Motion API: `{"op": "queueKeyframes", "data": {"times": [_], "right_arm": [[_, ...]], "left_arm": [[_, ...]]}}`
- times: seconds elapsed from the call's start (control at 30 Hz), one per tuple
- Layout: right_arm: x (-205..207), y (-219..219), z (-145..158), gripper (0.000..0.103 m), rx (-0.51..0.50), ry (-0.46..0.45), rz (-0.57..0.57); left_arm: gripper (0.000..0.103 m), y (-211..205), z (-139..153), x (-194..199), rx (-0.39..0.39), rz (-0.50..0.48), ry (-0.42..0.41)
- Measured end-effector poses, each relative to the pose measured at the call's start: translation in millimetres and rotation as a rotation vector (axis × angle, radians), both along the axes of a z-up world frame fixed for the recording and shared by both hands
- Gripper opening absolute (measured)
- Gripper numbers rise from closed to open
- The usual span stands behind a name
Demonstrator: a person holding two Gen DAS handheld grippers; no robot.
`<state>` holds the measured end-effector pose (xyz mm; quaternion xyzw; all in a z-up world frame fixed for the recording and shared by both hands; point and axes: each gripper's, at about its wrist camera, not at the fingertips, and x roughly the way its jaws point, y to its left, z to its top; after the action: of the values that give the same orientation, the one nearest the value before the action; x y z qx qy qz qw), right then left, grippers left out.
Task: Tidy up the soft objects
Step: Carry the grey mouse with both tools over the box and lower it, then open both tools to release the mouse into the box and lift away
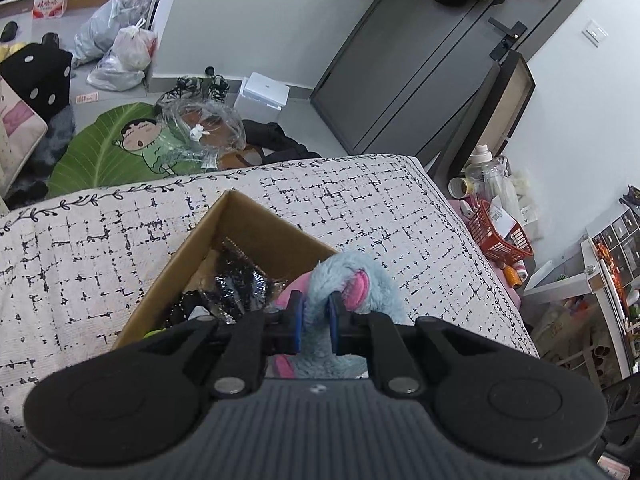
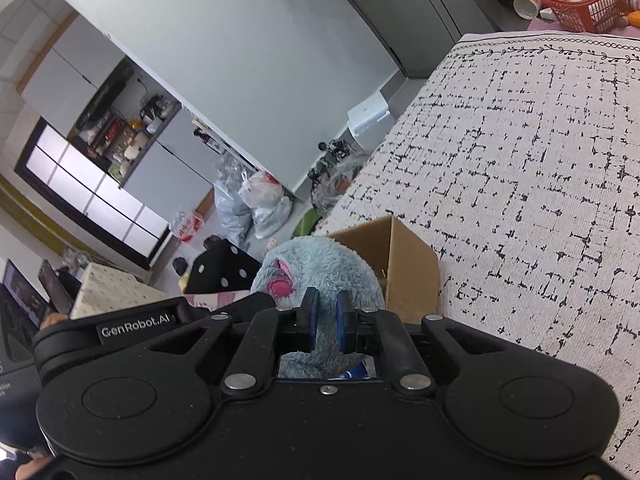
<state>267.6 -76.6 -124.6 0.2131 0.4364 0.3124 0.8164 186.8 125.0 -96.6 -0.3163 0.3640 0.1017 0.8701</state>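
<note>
Over a grid-patterned bedspread [image 1: 360, 208] and cardboard box [image 1: 256, 232], both grippers' jaws pinch one blue plush toy [image 1: 352, 280].

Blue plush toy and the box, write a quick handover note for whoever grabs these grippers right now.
Left gripper: shut on the blue plush toy.
Right gripper: also shut on the toy.
The toy hangs between both, at the near edge of the cardboard box on the patterned bed cover.
Done: dark items already lie in the box.
Left: lower the toy in, release both.
</note>
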Motion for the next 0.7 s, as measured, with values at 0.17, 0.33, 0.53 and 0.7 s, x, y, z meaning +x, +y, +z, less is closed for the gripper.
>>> {"op": "queueKeyframes", "data": {"times": [0.17, 0.33, 0.53, 0.7], "right_arm": [[0.9, 9.3, -5.5, 0.010, -0.042, 0.007, 0.003], [3.5, 13.9, -8.2, 0.010, -0.072, 0.009, -0.008], [7.0, 17.9, -15.9, 0.014, -0.111, 0.012, -0.012], [10.9, 19.4, -21.8, 0.014, -0.123, 0.025, -0.007]], "left_arm": [[0.011, 10.9, -14.0, 4.2, -0.029, -0.004, 0.019], [0.011, 17.9, -25.3, 12.2, -0.058, -0.011, 0.033], [0.011, 20.4, -38.9, 24.6, -0.094, -0.039, 0.039], [0.011, 26.5, -49.6, 27.8, -0.109, -0.034, 0.041]]}}
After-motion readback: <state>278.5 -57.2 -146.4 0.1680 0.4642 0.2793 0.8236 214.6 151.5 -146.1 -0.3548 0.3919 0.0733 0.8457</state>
